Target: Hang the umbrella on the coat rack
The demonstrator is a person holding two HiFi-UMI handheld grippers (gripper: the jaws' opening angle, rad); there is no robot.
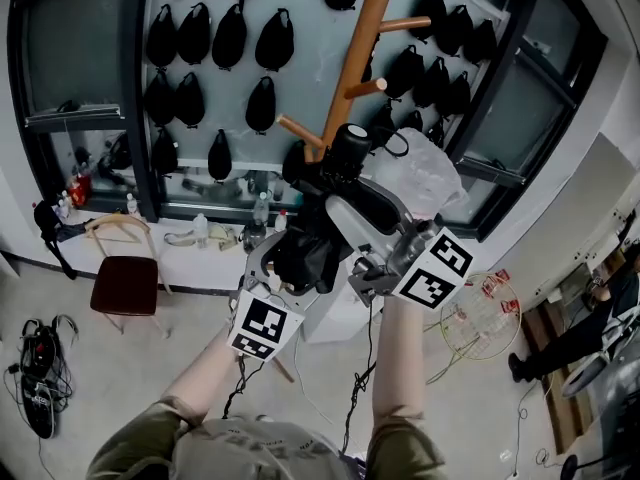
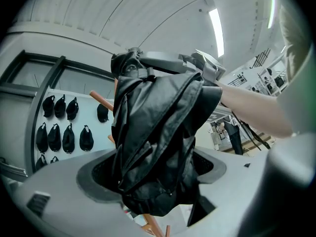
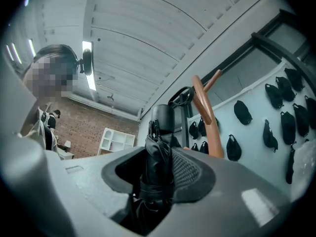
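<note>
Standing handle-up in the air, the folded black umbrella (image 1: 362,206) shows glossy, crumpled fabric bunched below a stubby handle. The left gripper (image 2: 155,171) is clamped on the loose canopy, and the right gripper (image 3: 158,176) pinches the tighter bundle under the handle. The wooden coat rack (image 1: 352,63) rises just behind. Beyond are a pale wall (image 1: 300,88) hung with black caps (image 1: 230,36) and a red-seated chair (image 1: 125,280) on the grey floor (image 1: 110,388).

The left gripper (image 1: 292,268) and right gripper (image 1: 368,240) hold a folded black umbrella (image 1: 345,183) up before the wooden rack (image 1: 352,58) (its handle end overlaps the post). Black caps (image 1: 230,38) dot the wall behind; a chair (image 1: 125,280) stands lower left.
</note>
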